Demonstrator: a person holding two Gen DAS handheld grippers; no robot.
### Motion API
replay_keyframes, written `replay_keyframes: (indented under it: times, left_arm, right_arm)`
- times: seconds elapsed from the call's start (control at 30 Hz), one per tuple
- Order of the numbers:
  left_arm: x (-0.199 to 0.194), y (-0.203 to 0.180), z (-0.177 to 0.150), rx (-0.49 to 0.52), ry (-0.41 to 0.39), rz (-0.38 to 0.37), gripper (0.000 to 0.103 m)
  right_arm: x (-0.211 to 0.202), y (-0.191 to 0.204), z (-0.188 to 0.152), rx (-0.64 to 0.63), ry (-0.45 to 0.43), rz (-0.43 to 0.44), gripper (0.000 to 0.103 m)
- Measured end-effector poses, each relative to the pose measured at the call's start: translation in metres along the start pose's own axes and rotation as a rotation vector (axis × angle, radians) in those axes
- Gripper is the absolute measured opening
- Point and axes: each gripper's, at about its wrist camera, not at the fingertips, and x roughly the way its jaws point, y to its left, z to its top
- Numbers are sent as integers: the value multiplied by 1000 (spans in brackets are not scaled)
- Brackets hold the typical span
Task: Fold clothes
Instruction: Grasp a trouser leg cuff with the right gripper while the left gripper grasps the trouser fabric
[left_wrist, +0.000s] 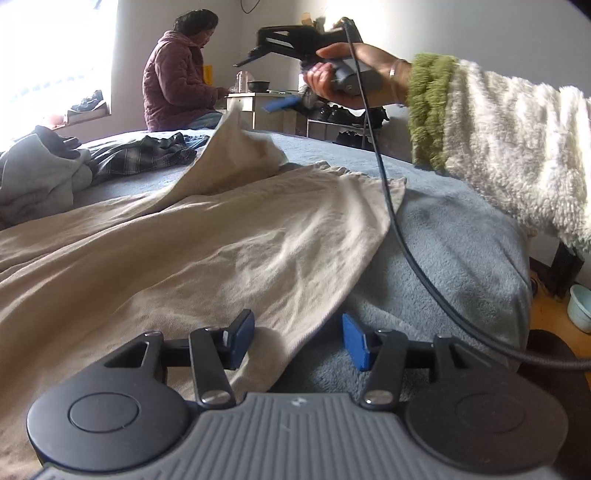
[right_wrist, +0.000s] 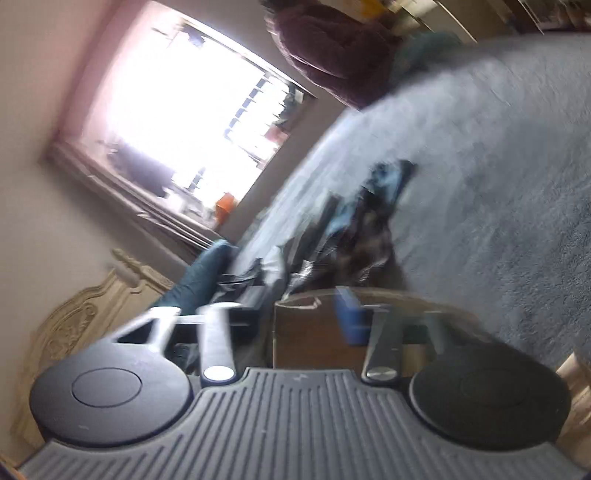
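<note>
A beige garment (left_wrist: 192, 251) lies spread over the blue-grey blanket (left_wrist: 454, 236) on the bed, with one corner lifted into a peak at the far side. In the left wrist view my left gripper (left_wrist: 299, 341) sits low at the garment's near right edge. It is open, its blue pads (left_wrist: 356, 341) stand apart, and the cloth's edge lies loose between them. A hand in a fluffy white sleeve with a green cuff (left_wrist: 432, 107) holds my right gripper (left_wrist: 260, 79) high over the far side. That gripper (right_wrist: 299, 317) is open and empty, and its own view is blurred and tilted.
A grey hoodie (left_wrist: 44, 173) and a dark plaid garment (left_wrist: 147, 158) lie bunched at the bed's far left. A person in a maroon jacket (left_wrist: 177, 81) sits at the far edge by a small table (left_wrist: 251, 103). A cable (left_wrist: 391, 221) hangs across the bed. A bowl (left_wrist: 580, 306) stands on the floor.
</note>
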Motion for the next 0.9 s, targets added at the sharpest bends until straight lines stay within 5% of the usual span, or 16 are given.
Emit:
replay_keyframes:
  times: [0.03,0.27,0.4,0.47,0.53,0.67,0.77,0.83,0.9]
  left_arm:
    - [0,0,-1,2,-3,2,53]
    - [0,-4,-1,40,-4,15,53]
    - [-3,-9,-1,69,10,27,53]
    - [-6,-14,-2,92,21,43,53]
    - [-8,-16,-3,83,27,58,53]
    - [-8,-19,-4,77,33,103,47]
    - [-7,-22,-4,83,33,164,20]
    - [-9,-20,-1,47,28,180,6]
    - [-15,-19,1,21,6,190,3]
  right_arm:
    - [3,-3,5,27,33,-37,92]
    - [-124,-42,-42,20,6,-38,91]
    - [-199,-73,-90,46,4,-182,90]
    - [-208,-91,-108,60,41,-256,81]
    - [-205,-106,-118,100,81,-282,62]
    - [-178,-111,-122,76,91,-261,58]
    - [-163,-106,-119,20,52,-287,43]
    - [-160,-106,-117,17,19,-292,4]
    - [-169,-108,-119,42,-17,-258,4]
